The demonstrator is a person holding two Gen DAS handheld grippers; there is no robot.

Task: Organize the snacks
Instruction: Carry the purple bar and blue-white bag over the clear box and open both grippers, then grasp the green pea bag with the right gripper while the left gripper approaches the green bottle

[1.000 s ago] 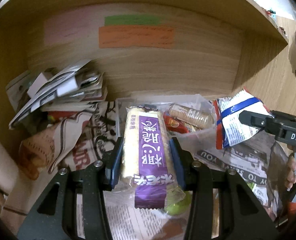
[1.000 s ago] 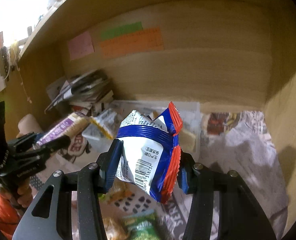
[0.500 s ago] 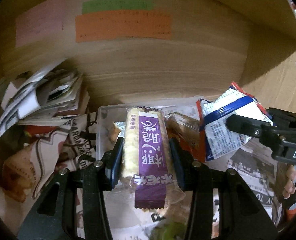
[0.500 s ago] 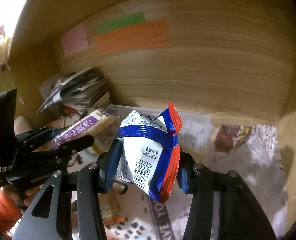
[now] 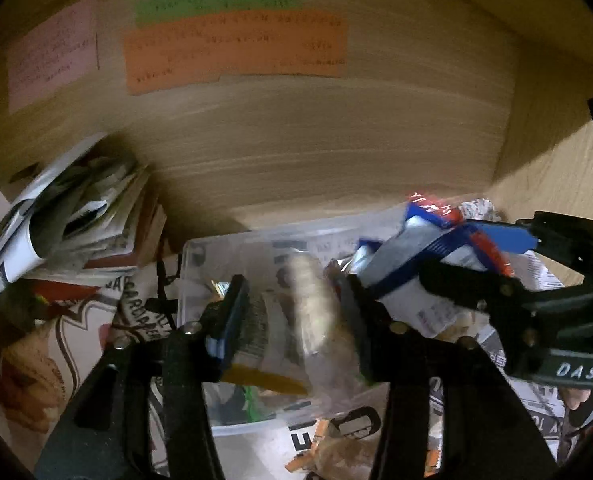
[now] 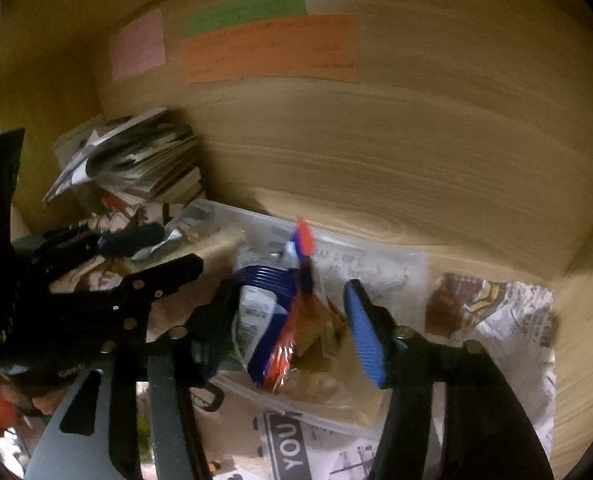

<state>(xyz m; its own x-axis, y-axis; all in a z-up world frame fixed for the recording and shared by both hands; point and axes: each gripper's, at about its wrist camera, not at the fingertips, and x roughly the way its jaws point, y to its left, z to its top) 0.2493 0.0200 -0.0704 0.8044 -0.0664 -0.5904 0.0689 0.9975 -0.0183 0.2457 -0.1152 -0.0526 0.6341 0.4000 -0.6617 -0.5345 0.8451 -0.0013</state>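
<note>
Inside a wooden cubby lined with newspaper (image 6: pixel 512 320), two hand-held grippers hover over a clear plastic bin (image 5: pixel 200 264) that sits against the back wall. The left gripper (image 5: pixel 292 320) has its jaws opening; a blurred wafer bar (image 5: pixel 312 316) sits between them above the bin, and the blur makes it impossible to tell whether either pad is touching it. The right gripper (image 6: pixel 292 320) is likewise opening its jaws: a blue, white and red snack packet (image 6: pixel 268 320) hangs between them close against the left pad, with a clear gap to the right pad (image 6: pixel 364 336), its lower end down among the wrapped snacks in the bin. A pink note (image 5: pixel 52 48), a green note (image 5: pixel 220 0) and an orange note (image 5: pixel 236 48) are stuck to the back wall. A tilted stack of magazines (image 6: pixel 136 160) sits in the left corner.
</note>
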